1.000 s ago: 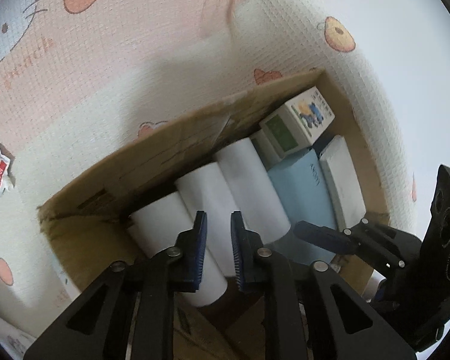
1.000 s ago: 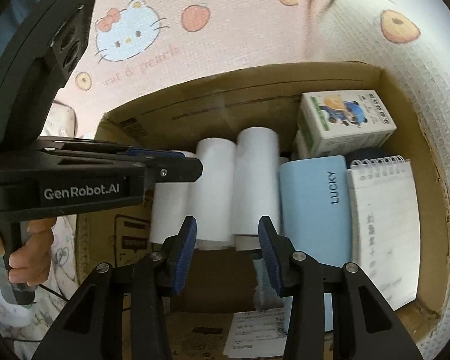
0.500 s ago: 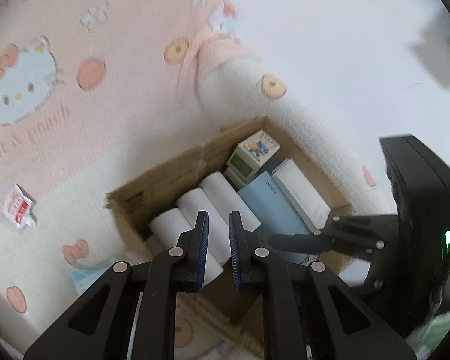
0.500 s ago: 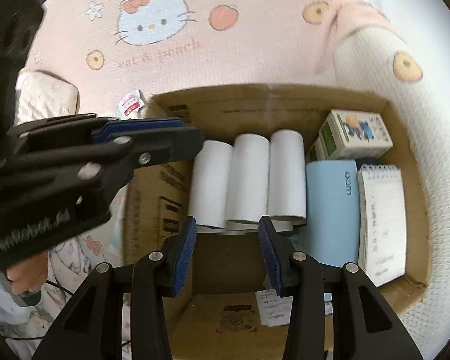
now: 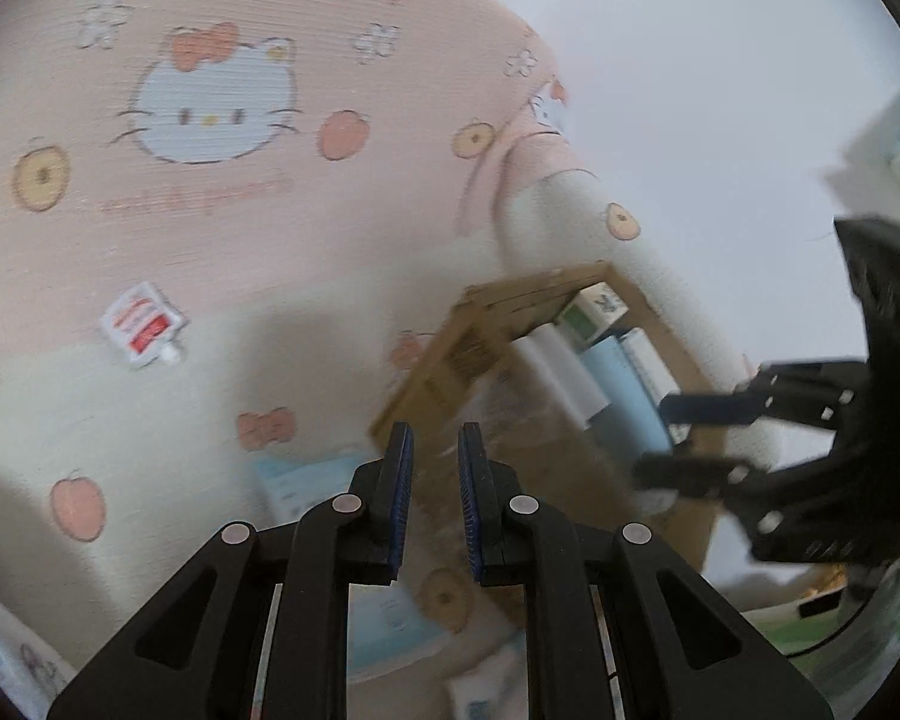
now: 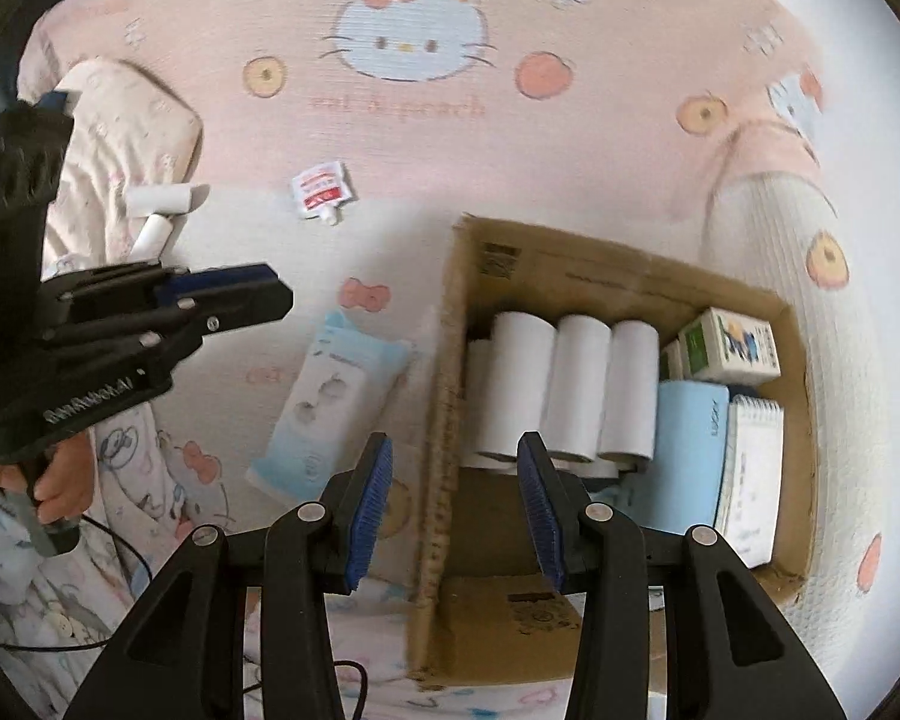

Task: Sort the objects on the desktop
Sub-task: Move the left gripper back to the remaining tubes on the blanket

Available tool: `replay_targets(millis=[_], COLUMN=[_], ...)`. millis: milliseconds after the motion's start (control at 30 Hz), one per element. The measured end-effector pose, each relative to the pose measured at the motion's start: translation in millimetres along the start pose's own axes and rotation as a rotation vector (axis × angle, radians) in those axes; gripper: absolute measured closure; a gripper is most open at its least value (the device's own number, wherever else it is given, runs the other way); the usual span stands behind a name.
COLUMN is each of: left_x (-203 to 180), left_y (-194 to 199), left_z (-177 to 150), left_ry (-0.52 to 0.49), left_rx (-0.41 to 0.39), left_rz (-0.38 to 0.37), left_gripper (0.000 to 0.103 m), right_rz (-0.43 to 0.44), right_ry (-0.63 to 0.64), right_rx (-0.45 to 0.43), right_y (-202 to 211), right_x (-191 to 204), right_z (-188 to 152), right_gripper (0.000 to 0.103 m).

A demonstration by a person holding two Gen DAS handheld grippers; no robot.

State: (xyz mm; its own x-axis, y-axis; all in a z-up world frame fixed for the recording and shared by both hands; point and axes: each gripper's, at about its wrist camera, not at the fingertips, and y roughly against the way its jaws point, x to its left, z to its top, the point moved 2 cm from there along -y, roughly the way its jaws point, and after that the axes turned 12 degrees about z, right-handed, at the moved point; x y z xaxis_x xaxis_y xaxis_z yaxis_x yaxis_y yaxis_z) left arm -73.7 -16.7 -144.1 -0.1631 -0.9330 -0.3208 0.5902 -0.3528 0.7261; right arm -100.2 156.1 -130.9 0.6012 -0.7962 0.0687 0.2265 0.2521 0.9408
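Note:
An open cardboard box (image 6: 570,276) lies on a pink cartoon-cat blanket. It holds several white paper rolls (image 6: 576,384), a light blue notebook (image 6: 687,456), a spiral notepad (image 6: 750,474) and a small printed carton (image 6: 729,348). Left of the box lies a blue-and-white soft pack (image 6: 330,408), with a red-and-white sachet (image 6: 321,189) farther back. My right gripper (image 6: 456,462) hangs open and empty above the box's left wall. My left gripper (image 5: 435,450) has a narrow gap and holds nothing. It is over the blanket left of the box (image 5: 450,360), near the soft pack (image 5: 306,480).
A white lint roller (image 6: 156,210) rests on a patterned pillow at the far left. A person's hand (image 6: 60,486) grips the left gripper's handle (image 6: 270,294) there, and a black cable trails below. The blanket bulges in a fold right of the box.
Both grippers have drawn back from the box interior. The left one swung left over the blanket, so the box now sits to its right. The right one rose and shifted left.

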Motion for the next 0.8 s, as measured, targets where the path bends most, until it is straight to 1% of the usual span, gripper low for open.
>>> replay_targets(millis=[167,267,300,333,367,433,500,533,633,700,800], left_x=[27,46,53,60,65,76,82,86,99,112,135], left_y=[8,1,-2,-4,-6,-8,-6,-2,10,18,28], left_z=[-22,-33,-37,-41,-44,-46,-43,-40,-33,-29,-24], left_ry=[-0.016,0.015,0.027,0.033,0.035,0.022,0.016,0.019,0.042,0.063,0.126], left_rx=[-0.072,-0.062,-0.050,-0.045,-0.046,-0.047,-0.070,-0.091,-0.145,-0.168,-0.202], left_rz=[0.058,0.025,0.021,0.032,0.055,0.130,0.183,0.200,0.217,0.246,0.305], left_gripper=[0.087,0.087,0.087,0.087,0.087,0.087,0.087,0.087,0.087,0.087,0.087], right_rz=[-0.046,-0.061,-0.064,-0.066,-0.069,-0.073,-0.077,-0.075,-0.073,-0.072,-0.060], right_ry=[0.056,0.080,0.087,0.095,0.101,0.117,0.135,0.141,0.141,0.157,0.182], right_rx=[0.020,0.038,0.045,0.049,0.051,0.052,0.047,0.044,0.035,0.021,0.001], right_y=[-7,-14,-16,-17,-19,-22,-28,-31,-42,-53,-65], right_x=[30,44,50,54,58,67,76,81,92,103,117], right_z=[9,13,14,15,16,20,25,30,42,53,64], right_gripper=[0.063,0.063,0.063,0.063,0.063,0.063,0.063,0.063,0.063,0.063,0.063])
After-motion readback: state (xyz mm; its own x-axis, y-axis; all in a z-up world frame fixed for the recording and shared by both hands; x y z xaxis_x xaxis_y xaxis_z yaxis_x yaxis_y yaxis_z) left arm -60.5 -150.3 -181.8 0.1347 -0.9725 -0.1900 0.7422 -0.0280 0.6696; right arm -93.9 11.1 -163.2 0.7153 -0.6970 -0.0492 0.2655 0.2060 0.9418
